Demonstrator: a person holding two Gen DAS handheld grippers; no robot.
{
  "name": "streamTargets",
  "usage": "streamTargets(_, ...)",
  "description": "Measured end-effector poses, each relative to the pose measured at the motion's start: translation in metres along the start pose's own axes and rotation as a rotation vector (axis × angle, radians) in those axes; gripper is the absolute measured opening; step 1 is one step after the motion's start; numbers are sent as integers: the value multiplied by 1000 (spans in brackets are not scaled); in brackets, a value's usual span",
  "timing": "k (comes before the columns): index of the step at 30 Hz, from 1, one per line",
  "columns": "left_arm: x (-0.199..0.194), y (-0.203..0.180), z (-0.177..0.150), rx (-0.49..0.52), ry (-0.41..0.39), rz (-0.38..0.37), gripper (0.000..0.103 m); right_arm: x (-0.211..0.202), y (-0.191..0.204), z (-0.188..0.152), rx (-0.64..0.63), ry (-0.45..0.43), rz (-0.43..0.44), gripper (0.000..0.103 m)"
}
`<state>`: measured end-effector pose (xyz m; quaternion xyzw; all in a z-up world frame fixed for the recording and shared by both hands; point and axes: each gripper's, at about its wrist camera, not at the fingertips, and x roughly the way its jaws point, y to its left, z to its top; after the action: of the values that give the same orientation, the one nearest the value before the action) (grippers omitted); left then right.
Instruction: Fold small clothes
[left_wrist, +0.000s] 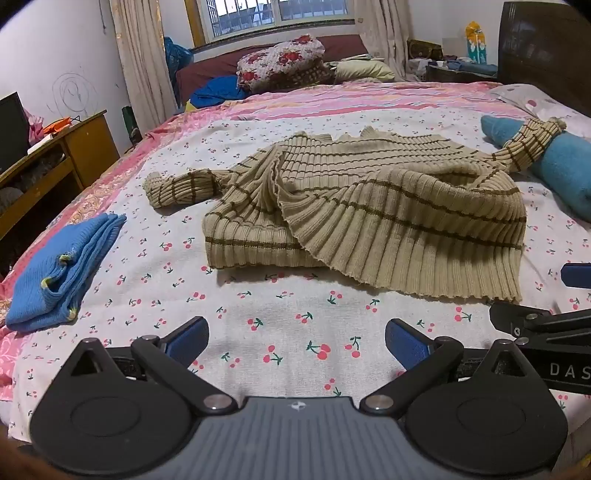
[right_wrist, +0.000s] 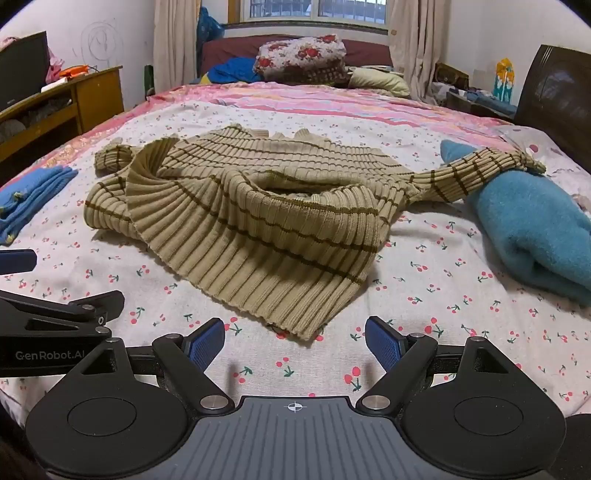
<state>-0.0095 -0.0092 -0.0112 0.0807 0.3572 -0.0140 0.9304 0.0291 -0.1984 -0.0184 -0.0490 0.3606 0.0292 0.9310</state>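
Note:
A tan ribbed sweater with thin brown stripes lies rumpled on the cherry-print bedsheet, partly doubled over itself. One sleeve stretches left; the other drapes over a teal rolled blanket. My left gripper hovers open over bare sheet just short of the sweater's near hem, nothing between its blue pads. My right gripper is open too, with the hem's near corner lying just beyond its fingertips. Each gripper's side shows at the edge of the other's view.
A folded blue garment rests on the sheet at the left. A wooden desk stands left of the bed, a dark headboard at the right. Pillows and bedding pile up at the far end.

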Motion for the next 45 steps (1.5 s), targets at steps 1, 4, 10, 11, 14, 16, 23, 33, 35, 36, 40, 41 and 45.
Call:
streamTargets(1, 0, 0, 0, -1, 1, 0, 103, 0, 0, 0, 1, 0, 1, 85)
streamTargets(4, -1, 0, 0, -2, 2, 0, 103, 0, -1, 0, 1, 0, 2, 85)
streamTargets(10, -1, 0, 0, -2, 2, 0, 103, 0, 0, -1, -1, -2, -1, 85)
streamTargets(11, -1, 0, 0, -2, 2, 0, 103, 0, 0, -1, -1, -3, -1, 85)
streamTargets(14, -1, 0, 0, -1, 2, 0, 103, 0, 0, -1, -2, -2, -1, 85)
streamTargets(16, -1, 0, 0, -1, 2, 0, 103, 0, 0, -1, -1, -2, -1, 85)
streamTargets(23, -2, 1, -1, 1, 0, 3, 103, 0, 0, -1, -1, -2, -1, 85)
streamTargets(33, -2, 1, -1, 1, 0, 3, 103, 1, 0, -1, -2, -1, -2, 85)
streamTargets(35, -2, 1, -1, 1, 0, 3, 103, 1, 0, -2, -2, -1, -2, 85)
streamTargets(36, -2, 0, -1, 2, 0, 3, 103, 1, 0, -2, -1, -1, -1, 85)
streamTargets(40, -2, 0, -2, 6, -1, 6, 103, 1, 0, -2, -2, -1, -2, 85)
streamTargets(41, -2, 0, -2, 7, -1, 6, 103, 1, 0, -2, -2, -1, -2, 85)
streamTargets(45, -2, -1, -3, 11, -1, 4, 103, 2, 1, -2, -2, -1, -3, 84)
